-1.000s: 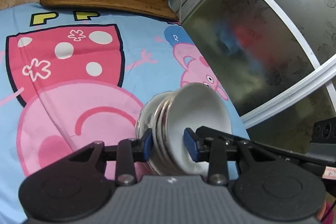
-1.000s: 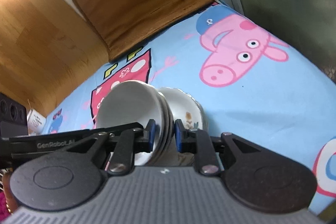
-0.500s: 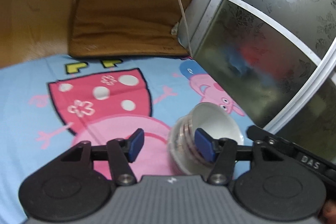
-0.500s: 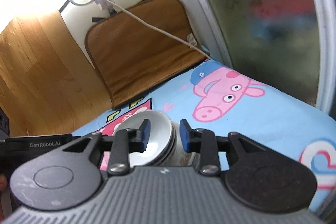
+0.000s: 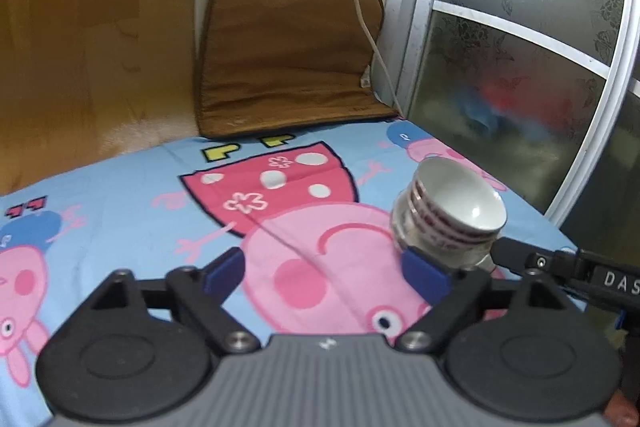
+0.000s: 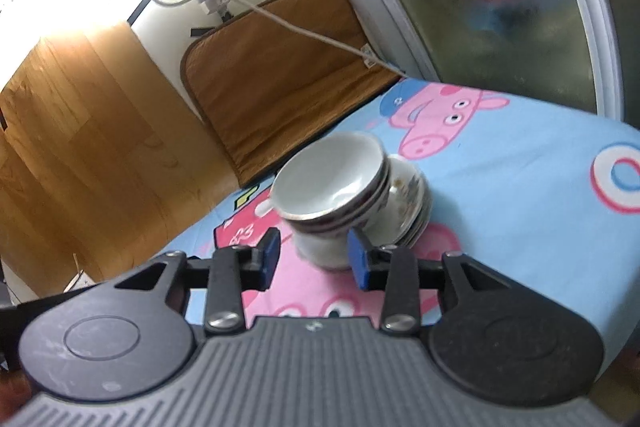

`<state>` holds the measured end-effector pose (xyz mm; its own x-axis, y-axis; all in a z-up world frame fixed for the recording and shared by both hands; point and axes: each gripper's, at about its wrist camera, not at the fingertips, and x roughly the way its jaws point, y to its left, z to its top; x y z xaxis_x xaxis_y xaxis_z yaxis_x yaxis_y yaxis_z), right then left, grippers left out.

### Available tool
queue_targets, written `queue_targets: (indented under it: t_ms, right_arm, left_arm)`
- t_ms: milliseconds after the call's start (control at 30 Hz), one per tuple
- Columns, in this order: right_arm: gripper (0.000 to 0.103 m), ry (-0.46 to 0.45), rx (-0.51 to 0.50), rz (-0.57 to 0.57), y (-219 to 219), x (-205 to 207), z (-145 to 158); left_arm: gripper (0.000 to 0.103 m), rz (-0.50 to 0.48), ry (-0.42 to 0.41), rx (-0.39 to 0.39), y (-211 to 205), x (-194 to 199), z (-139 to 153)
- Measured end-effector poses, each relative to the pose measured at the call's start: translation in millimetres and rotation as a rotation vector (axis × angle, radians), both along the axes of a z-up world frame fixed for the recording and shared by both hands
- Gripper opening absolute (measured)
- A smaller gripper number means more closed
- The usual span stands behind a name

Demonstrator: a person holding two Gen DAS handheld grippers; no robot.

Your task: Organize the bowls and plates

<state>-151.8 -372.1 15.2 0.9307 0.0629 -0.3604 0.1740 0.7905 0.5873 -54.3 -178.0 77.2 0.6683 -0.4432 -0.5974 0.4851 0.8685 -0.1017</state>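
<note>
Left gripper [image 5: 324,273] held with jaws spread wide and nothing between them, blue pads hanging over the cartoon-pig printed blue cloth [image 5: 120,211]. Just off its right-hand pad, a nested stack of white glazed bowls with dark red rim bands [image 5: 452,211] seated on the cloth, tipped toward the camera, near the frosted glass sliding door [image 5: 520,59]. Behind, a brown padded mat [image 5: 288,55] leaned against the wall, a white cable draped across it.

Right gripper [image 6: 314,255] set with jaws partly apart on either side of the lowest bowl's foot, apparently clear of the porcelain rather than clamped. Same bowl stack [image 6: 332,183] seen leaning against a pile of white floral-patterned plates [image 6: 404,203] directly behind, touching.

Judged as handling: glazed ceramic, stiff, slick, brittle and fairly heavy as a stack; soft cloth beneath gave poor footing. Best taken low at the thick foot ring, or by one rim pinched wall-in-wall-out, never across the smooth flared sides.
</note>
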Motion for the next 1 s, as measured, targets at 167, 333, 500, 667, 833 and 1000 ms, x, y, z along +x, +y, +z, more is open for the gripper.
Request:
queue_targets:
  t_ms: [167,333,500,667,833,1000]
  right_arm:
    - [0.042,-0.001,-0.013,-0.006,17.7,-5.7,0.7]
    - [0.046,0.013,-0.022,-0.006,28.9,-5.1,0.9]
    - [0.049,0.014,-0.036,0.000,38.7,-2.2,3.1]
    - [0.050,0.019,-0.038,-0.005,44.0,0.6,2.9]
    - [0.054,0.028,-0.038,-0.013,48.9,3.1,2.3]
    - [0.061,0.026,-0.035,-0.016,51.6,2.8,2.0]
  left_arm:
    - [0.099,0.003,-0.021,0.022,13.3,-11.6,-3.0]
    - [0.103,0.013,-0.024,0.033,22.6,-15.6,-7.4]
    - [0.103,0.012,-0.025,0.052,28.3,-17.2,-11.7]
    - [0.103,0.010,-0.024,0.066,33.6,-18.4,-15.9]
    - [0.103,0.012,-0.013,0.070,37.7,-17.2,-20.7]
    - [0.103,0.018,-0.018,0.080,39.6,-19.1,-25.1]
